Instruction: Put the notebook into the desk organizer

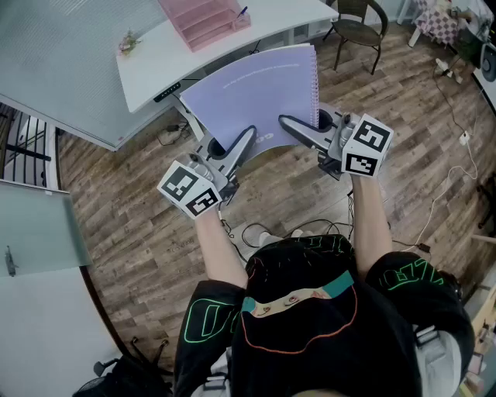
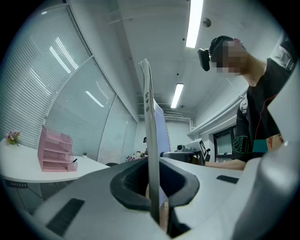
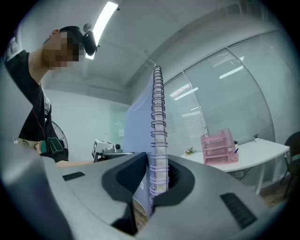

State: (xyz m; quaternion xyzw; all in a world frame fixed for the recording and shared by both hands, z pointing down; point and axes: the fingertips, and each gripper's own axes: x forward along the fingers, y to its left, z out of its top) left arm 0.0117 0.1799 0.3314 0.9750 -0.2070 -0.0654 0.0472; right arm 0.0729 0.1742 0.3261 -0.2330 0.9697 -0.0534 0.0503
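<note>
The lilac spiral notebook (image 1: 256,89) is lifted clear, short of the white counter (image 1: 155,58). The left tongs (image 1: 248,136) are clamped on its open edge and the right tongs (image 1: 285,122) on its wire spine. The pink desk organizer (image 1: 203,19) stands well apart on the counter, so carrying the notebook over and slotting it in remain.

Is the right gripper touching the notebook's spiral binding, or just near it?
Touching: the right gripper view shows the right gripper clamped on the notebook at its spiral binding.
</note>
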